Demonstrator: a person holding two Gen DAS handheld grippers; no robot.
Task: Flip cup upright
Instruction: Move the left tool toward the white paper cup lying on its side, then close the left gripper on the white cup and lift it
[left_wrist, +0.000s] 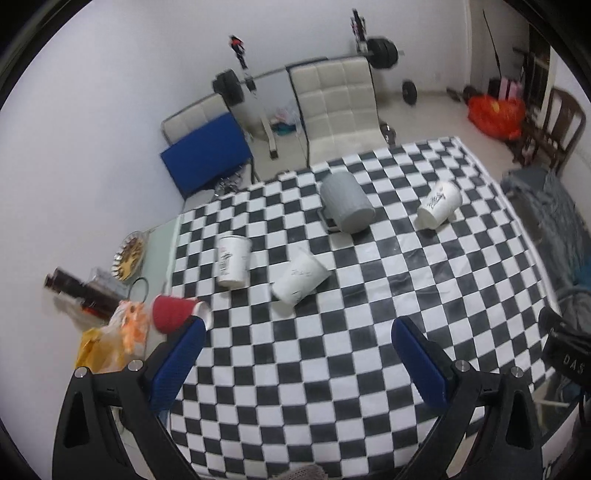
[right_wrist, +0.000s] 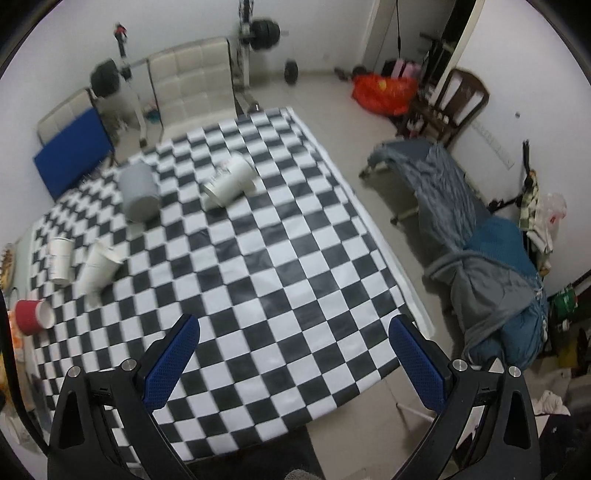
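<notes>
While tipped cups (left_wrist: 300, 283) crowd the cloth (left_wrist: 332, 369), both tongs (left_wrist: 299, 325) (right_wrist: 295, 325) gape.

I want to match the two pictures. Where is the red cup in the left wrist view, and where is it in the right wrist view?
Left wrist view: the red cup lies on its side at the lower left, at the cloth's edge, just above the left gripper's left finger.
Right wrist view: the red cup lies at the far left edge, on its side.
Shared landmark: the grey cup, towards the far end of the checkered cloth.
</notes>
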